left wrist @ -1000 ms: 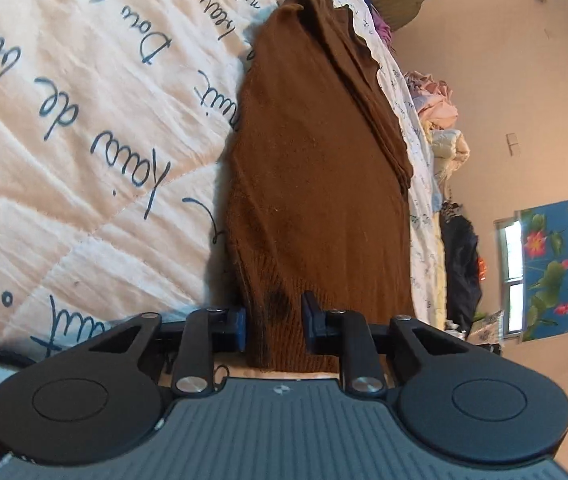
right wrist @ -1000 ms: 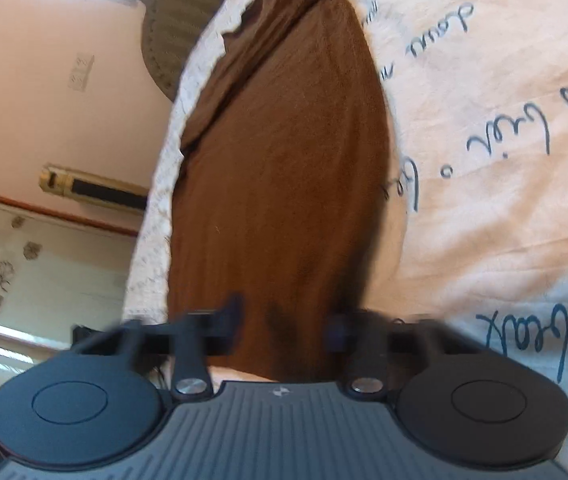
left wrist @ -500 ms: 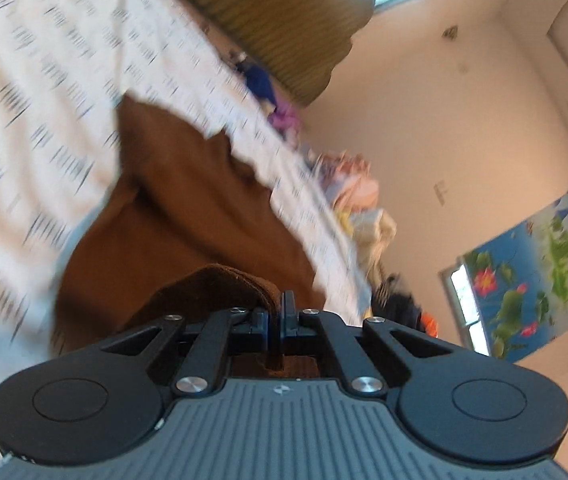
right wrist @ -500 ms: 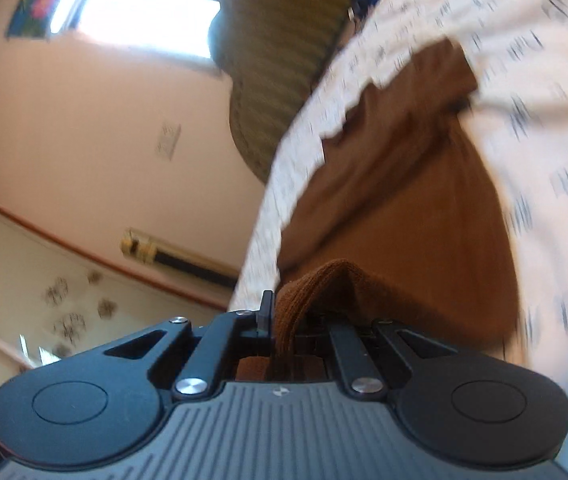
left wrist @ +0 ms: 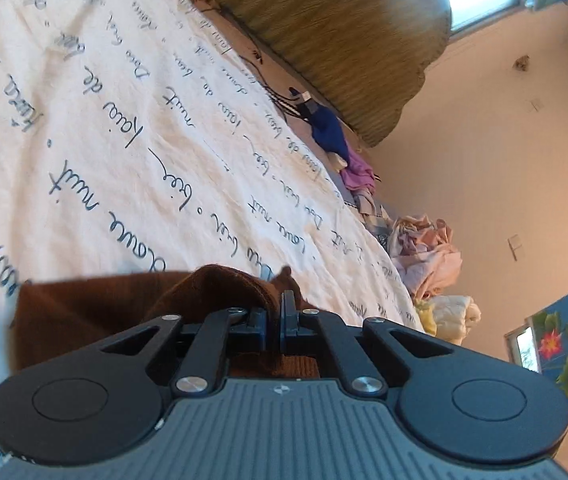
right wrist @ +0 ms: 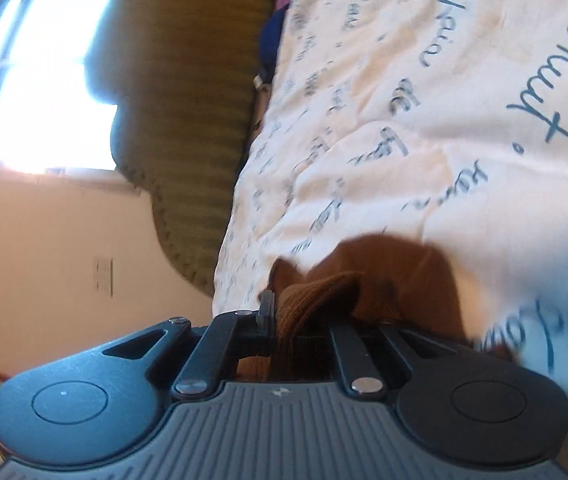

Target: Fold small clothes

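Ahead of us the bed's white quilt [left wrist: 132, 128] lies bare and open for passing. The woven headboard [left wrist: 324, 28] closes the far end, and a pile of clothes [left wrist: 428, 248] crowds the quilt's far edge.

Daylight glares from the window [right wrist: 48, 92], seemingly blown out; fisheye edges bend, and the right view smears.

A bed covered by a white quilt [left wrist: 132, 128] printed with dark cursive script is carrying the items. A brown garment [left wrist: 84, 312] is lying on it at the near edge. Blue and purple clothes [left wrist: 336, 144] are sitting along its far edge.
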Motion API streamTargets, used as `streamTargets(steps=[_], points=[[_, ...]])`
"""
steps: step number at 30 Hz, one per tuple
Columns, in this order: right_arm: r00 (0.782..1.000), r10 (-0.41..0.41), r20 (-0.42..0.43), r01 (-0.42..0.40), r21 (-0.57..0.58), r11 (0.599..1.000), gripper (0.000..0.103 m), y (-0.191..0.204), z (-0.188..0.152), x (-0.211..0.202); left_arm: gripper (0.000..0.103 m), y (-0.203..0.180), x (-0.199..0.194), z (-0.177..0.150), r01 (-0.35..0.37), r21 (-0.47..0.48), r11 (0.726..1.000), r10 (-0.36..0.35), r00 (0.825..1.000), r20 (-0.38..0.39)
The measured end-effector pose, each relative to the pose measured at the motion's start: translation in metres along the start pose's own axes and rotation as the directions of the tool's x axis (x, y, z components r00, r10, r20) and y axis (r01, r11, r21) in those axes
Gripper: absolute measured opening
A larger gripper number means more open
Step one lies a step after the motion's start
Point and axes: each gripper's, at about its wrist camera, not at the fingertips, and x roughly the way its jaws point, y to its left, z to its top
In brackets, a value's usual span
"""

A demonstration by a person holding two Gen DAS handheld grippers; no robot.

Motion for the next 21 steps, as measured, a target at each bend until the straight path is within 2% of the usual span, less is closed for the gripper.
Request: streamTargets(steps=[1,2,3,4,5,6,8,11,13,15,19,21], points=[[1.000,0.001,0.003,-0.001,0.043,0.999,0.014,-0.006,0.005,0.006,0.031,0.005,0.007,0.005,-0.029,-0.028,0.999,0.029,1.000,-0.001],[1.000,0.010,-0.002,-0.009,0.087,0.996,0.026,-0.012,0.008,0.010,0.053,0.011,0.012,0.010,-0.057,-0.058,0.997,0.057,0.998,-0.004],[0.999,0.033,-0.006,-0.032,0.119,0.992,0.032,-0.014,0.010,0.013,0.088,0.016,0.012,0.014,-0.070,-0.090,0.993,0.071,0.997,0.005],[0.999,0.051,0.002,-0.051,0.129,0.990,0.037,-0.014,0.011,0.013,0.092,0.019,0.005,0.015,-0.054,-0.111,0.992,0.059,0.997,0.047],[0.997,0.070,0.013,-0.071,0.120,0.990,0.055,-0.011,0.012,0.009,0.092,0.018,-0.006,0.016,-0.039,-0.114,0.993,0.049,0.995,0.092],[0.995,0.091,0.028,-0.094,0.098,0.991,0.079,-0.005,0.013,0.002,0.092,0.017,-0.018,0.016,-0.027,-0.105,0.994,0.040,0.992,0.118],[0.994,0.087,0.063,-0.089,0.034,0.995,0.092,0.011,0.009,-0.016,0.093,0.013,-0.052,0.009,-0.034,-0.079,0.996,0.047,0.984,0.172],[0.995,0.095,0.038,-0.091,-0.105,0.990,0.092,0.033,-0.010,-0.056,0.093,0.011,-0.101,-0.017,-0.071,-0.048,0.996,0.080,0.974,0.214],[0.995,0.100,0.029,-0.095,-0.147,0.985,0.092,0.035,-0.034,-0.083,0.093,0.015,-0.136,-0.044,-0.090,-0.043,0.995,0.099,0.960,0.262],[0.997,0.076,0.030,-0.070,-0.166,0.984,0.092,0.027,-0.064,-0.116,0.093,0.022,-0.168,-0.071,-0.116,-0.047,0.992,0.124,0.957,0.264],[0.997,-0.004,0.079,0.014,-0.124,0.992,0.092,0.001,-0.121,-0.166,0.094,0.046,-0.202,-0.128,-0.116,-0.120,0.986,0.139,0.966,0.216],[0.996,-0.041,0.079,0.050,-0.106,0.993,0.091,-0.014,-0.144,-0.179,0.093,0.055,-0.202,-0.150,-0.120,-0.128,0.985,0.141,0.974,0.178]])
